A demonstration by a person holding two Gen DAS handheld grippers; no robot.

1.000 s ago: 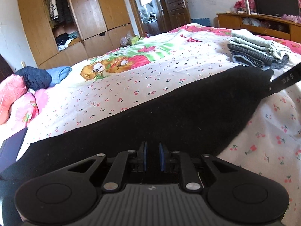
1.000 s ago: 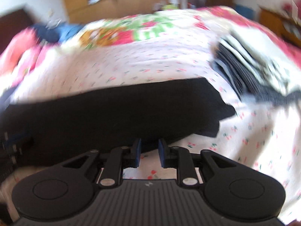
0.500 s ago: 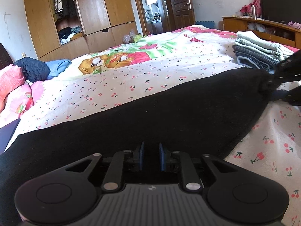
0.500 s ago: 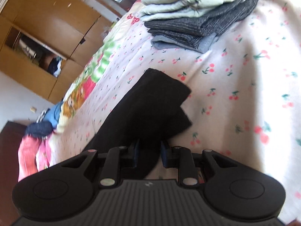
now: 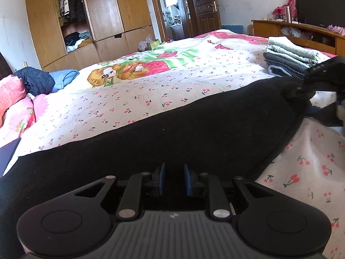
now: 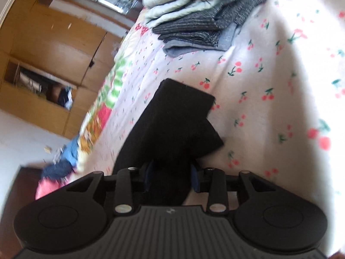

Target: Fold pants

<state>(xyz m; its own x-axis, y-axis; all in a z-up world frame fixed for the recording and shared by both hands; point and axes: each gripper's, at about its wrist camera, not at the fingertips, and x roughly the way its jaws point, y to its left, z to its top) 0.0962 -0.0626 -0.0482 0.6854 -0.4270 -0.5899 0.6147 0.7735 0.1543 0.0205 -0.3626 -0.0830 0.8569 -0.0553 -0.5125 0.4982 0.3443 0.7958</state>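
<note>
In the left wrist view, the left gripper (image 5: 174, 180) is seen low over the near edge of the bed (image 5: 194, 82). Its jaws are set a narrow gap apart, with the black pants (image 5: 172, 133) filling the space between the blue pads (image 5: 161, 179); whether the cloth is pinched there cannot be told. The pants are stretched in a long band across the near side of the bed, from the left edge to the right. At their right end they are met by the right gripper (image 5: 319, 79), seen only as a dark shape. A stack of folded clothes (image 5: 291, 58) is seen beyond, by the bed's right edge. A wardrobe (image 5: 86, 17) stands behind the bed.

In the right wrist view, the right gripper (image 6: 171, 178) is closed onto the pants (image 6: 179, 118), whose cloth is bunched between the pads (image 6: 195, 180). The leg ends lie flat on the cherry-print sheet (image 6: 269, 86), one overlapping the other. The stack (image 6: 207, 17) lies further along the bed, apart from the pants.
</note>
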